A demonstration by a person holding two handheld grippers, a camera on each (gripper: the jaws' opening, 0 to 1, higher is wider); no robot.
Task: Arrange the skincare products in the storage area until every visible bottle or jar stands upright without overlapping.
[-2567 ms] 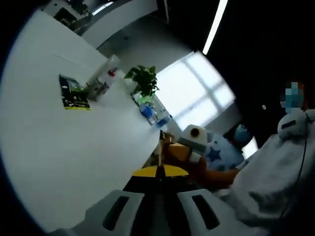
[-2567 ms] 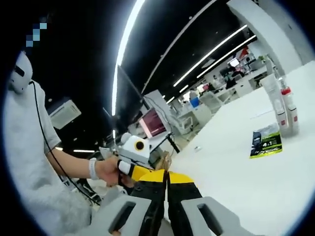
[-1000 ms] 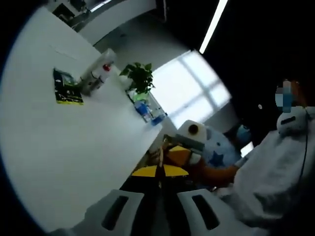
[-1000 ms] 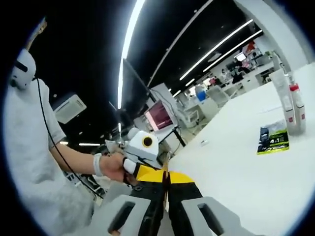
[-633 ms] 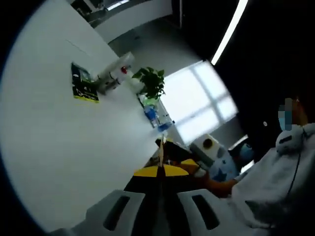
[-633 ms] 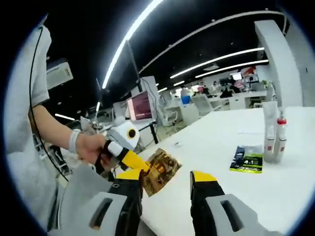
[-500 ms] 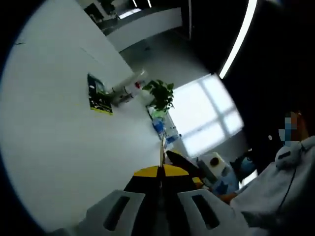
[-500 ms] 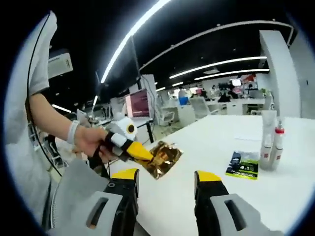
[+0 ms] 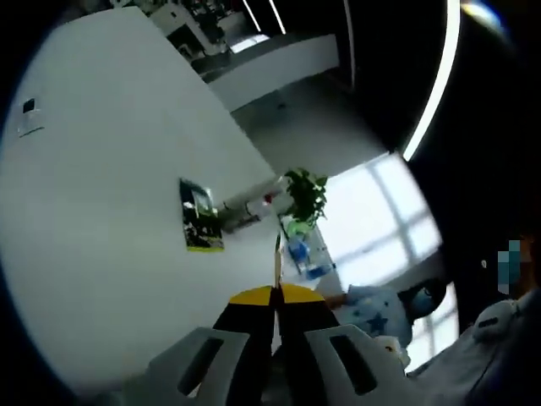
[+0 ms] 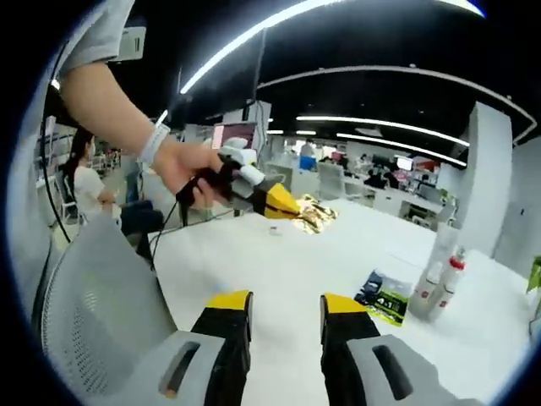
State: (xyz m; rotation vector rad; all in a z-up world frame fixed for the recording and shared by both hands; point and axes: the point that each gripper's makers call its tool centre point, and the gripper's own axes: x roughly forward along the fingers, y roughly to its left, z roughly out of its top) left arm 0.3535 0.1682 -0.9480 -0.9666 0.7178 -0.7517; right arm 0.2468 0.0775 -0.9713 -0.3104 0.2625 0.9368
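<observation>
1. Left gripper: upper centre of right gripper view, clenched on gold sachet.
2. Right gripper: released, bottom centre.
3. Bottles, green sachet: right, on table.

Right gripper lets go of the gold sachet
Its jaws now stand apart; the left gripper alone carries the sachet out over the table
</observation>
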